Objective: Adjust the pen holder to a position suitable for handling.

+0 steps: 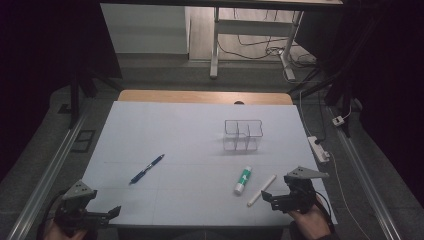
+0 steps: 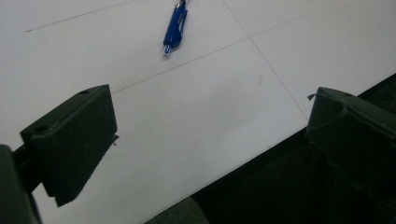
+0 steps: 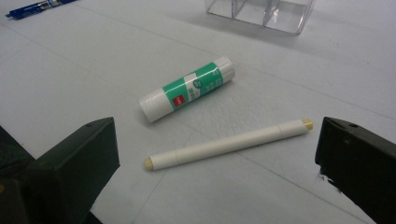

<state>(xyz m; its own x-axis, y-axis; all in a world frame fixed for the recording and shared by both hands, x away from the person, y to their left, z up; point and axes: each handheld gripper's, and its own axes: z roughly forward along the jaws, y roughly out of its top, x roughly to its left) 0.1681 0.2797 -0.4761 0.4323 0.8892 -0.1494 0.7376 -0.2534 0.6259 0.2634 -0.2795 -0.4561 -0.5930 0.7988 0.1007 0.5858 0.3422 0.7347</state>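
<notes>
A blue pen (image 1: 147, 169) (image 2: 175, 26) (image 3: 35, 8) lies on the white sheet, left of centre. A green and white glue stick (image 1: 243, 180) (image 3: 188, 88) lies right of centre, and a slim white marker (image 1: 261, 190) (image 3: 228, 144) lies just beside it. A clear plastic organiser (image 1: 243, 135) (image 3: 260, 14) with several compartments stands farther back. My left gripper (image 1: 112, 212) (image 2: 208, 135) is open at the sheet's near left corner, short of the pen. At the near right, my right gripper (image 1: 266, 199) (image 3: 217, 163) is open close to the marker, whose body lies across the gap between the jaws.
The white sheet (image 1: 190, 130) covers a wooden table (image 1: 205, 96). A power strip (image 1: 319, 148) with cables lies on the floor at the right. Desk legs (image 1: 215, 47) and more cables stand beyond the table's far edge.
</notes>
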